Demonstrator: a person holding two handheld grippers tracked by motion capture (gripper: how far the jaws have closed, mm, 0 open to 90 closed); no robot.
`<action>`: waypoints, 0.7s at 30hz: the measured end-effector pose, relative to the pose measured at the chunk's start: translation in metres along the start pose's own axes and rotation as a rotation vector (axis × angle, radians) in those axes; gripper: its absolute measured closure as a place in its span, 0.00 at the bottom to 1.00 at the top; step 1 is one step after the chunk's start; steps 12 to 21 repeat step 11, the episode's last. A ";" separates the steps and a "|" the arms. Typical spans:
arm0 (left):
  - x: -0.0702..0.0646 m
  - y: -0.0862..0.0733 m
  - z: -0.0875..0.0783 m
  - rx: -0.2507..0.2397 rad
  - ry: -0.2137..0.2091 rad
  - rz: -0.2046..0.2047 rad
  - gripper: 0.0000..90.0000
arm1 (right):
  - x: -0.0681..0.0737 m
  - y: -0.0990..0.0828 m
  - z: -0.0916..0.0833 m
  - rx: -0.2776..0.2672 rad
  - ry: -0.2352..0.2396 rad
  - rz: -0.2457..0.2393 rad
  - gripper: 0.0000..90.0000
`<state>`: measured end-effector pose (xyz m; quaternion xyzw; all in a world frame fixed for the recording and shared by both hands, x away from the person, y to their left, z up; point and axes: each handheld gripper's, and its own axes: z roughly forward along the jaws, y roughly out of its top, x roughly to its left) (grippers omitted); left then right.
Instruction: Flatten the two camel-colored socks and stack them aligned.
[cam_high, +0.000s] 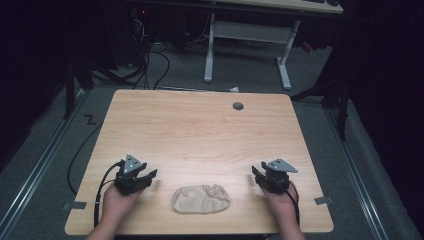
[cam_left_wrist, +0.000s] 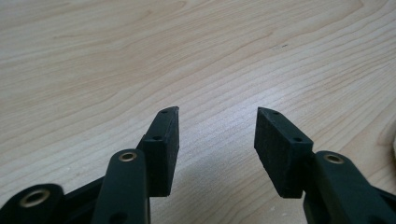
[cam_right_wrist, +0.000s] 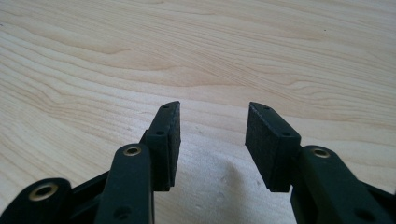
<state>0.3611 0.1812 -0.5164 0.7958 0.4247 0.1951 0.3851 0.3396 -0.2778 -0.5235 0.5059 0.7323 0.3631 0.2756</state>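
A crumpled beige cloth (cam_high: 201, 199) lies on the wooden table (cam_high: 200, 130) near its front edge, midway between the two hands. My left gripper (cam_high: 149, 176) rests on the table to the cloth's left, its jaws open with bare wood between them (cam_left_wrist: 217, 116). To the cloth's right my right gripper (cam_high: 256, 175) sits low over the table, also open and holding nothing (cam_right_wrist: 213, 112). Neither gripper touches the cloth. A pale sliver at the right edge of the left gripper view may be the cloth (cam_left_wrist: 393, 142).
A small grey round cap (cam_high: 238, 105) is set into the table near the far edge. Beyond the table stand a white desk frame (cam_high: 247, 45) and cables on the grey floor. Metal rails run along both sides of the table.
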 end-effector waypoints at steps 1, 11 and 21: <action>0.000 0.000 0.000 -0.001 0.000 -0.006 0.56 | 0.000 -0.001 -0.001 0.001 0.002 0.000 0.61; 0.000 0.000 -0.004 -0.010 0.002 -0.012 0.57 | 0.001 -0.002 -0.003 0.005 -0.001 -0.008 0.61; 0.000 0.000 -0.004 -0.010 0.002 -0.012 0.57 | 0.001 -0.002 -0.003 0.005 -0.001 -0.008 0.61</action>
